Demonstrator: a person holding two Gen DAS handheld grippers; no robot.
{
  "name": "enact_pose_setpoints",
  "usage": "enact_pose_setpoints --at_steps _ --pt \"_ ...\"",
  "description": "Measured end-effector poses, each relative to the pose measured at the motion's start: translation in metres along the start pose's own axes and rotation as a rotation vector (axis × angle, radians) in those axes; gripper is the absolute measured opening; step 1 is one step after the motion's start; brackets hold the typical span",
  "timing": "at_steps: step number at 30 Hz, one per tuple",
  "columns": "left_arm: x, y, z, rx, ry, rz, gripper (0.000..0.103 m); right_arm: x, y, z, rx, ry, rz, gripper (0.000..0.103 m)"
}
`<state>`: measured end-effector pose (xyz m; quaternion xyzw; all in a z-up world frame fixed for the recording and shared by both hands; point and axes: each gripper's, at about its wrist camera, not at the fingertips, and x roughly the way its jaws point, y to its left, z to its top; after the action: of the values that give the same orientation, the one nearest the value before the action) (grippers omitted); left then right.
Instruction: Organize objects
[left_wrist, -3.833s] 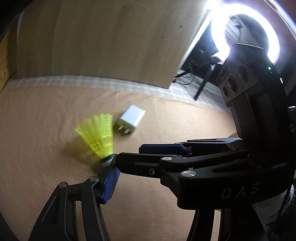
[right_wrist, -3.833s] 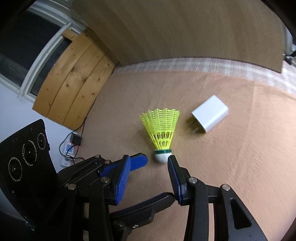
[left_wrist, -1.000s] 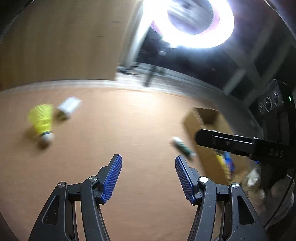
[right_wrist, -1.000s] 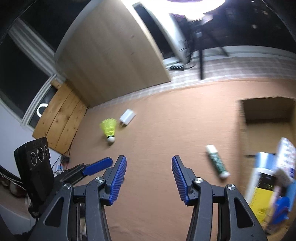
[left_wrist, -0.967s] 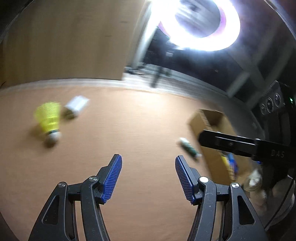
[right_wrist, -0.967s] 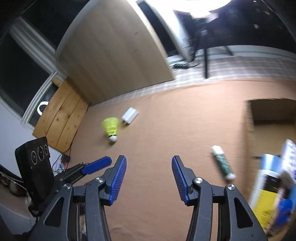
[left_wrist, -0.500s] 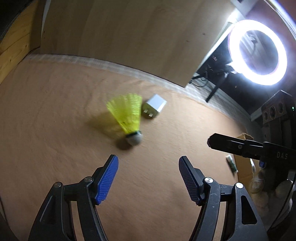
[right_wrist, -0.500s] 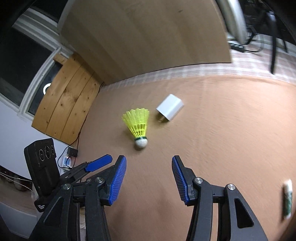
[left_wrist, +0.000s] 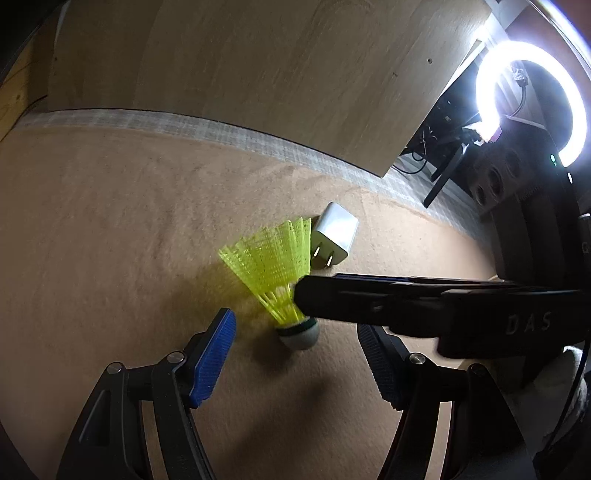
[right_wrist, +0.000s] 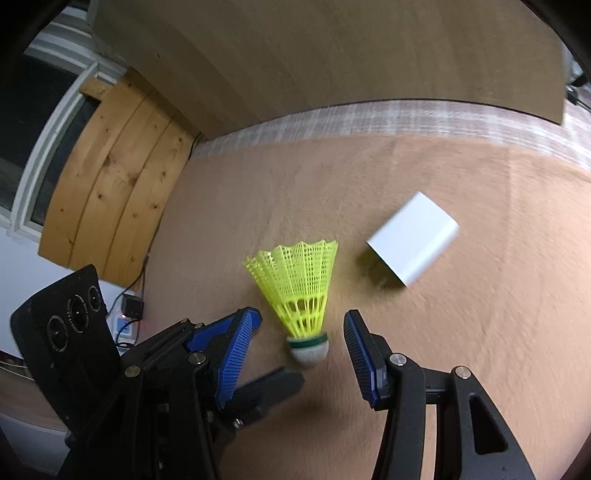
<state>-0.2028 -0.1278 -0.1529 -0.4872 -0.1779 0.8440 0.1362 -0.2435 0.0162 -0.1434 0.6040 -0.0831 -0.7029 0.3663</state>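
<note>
A yellow plastic shuttlecock (left_wrist: 275, 264) with a white cork tip lies on the brown table, tip toward me; it also shows in the right wrist view (right_wrist: 301, 291). A white wall charger (left_wrist: 334, 238) lies just behind it, and it shows in the right wrist view (right_wrist: 413, 238) to the right. My left gripper (left_wrist: 295, 354) is open, its blue pads either side of the cork tip. My right gripper (right_wrist: 301, 343) is open too, with the cork between its pads, not touching. The right gripper's finger crosses the left wrist view (left_wrist: 406, 299) over the shuttlecock.
A plywood board (left_wrist: 258, 74) stands behind the table. A ring light (left_wrist: 532, 103) glares at the right. Pine planks (right_wrist: 110, 166) and a window are at the left of the right wrist view. Brown table surface (left_wrist: 92, 240) spreads to the left.
Both grippers have swung left from the cardboard box side and closed in on the shuttlecock, which is now much nearer and between the open pads. The box and the glue stick have left view.
</note>
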Motion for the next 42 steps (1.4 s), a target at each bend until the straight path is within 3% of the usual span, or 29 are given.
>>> enact_pose_setpoints --at_steps 8,12,14,20,29,42 --pt "0.017 0.009 0.007 -0.024 0.009 -0.021 0.07 0.019 -0.005 0.01 -0.015 0.047 -0.006 0.048" --pt "0.023 0.005 0.007 0.0 0.016 -0.035 0.062 0.021 -0.006 0.011 -0.014 0.052 0.006 0.037" --pt "0.025 0.001 0.005 0.015 0.023 -0.053 0.053 0.021 -0.007 0.011 -0.017 0.053 -0.011 0.037" --pt "0.023 -0.013 -0.002 0.042 0.02 -0.059 0.053 0.01 -0.015 0.006 -0.011 0.038 -0.003 0.036" --pt "0.004 -0.062 -0.016 0.103 -0.014 -0.062 0.052 -0.036 -0.032 -0.008 -0.03 -0.03 -0.012 0.034" --pt "-0.023 -0.182 -0.042 0.253 -0.045 -0.134 0.052 -0.163 -0.055 -0.088 -0.016 -0.191 -0.068 0.032"
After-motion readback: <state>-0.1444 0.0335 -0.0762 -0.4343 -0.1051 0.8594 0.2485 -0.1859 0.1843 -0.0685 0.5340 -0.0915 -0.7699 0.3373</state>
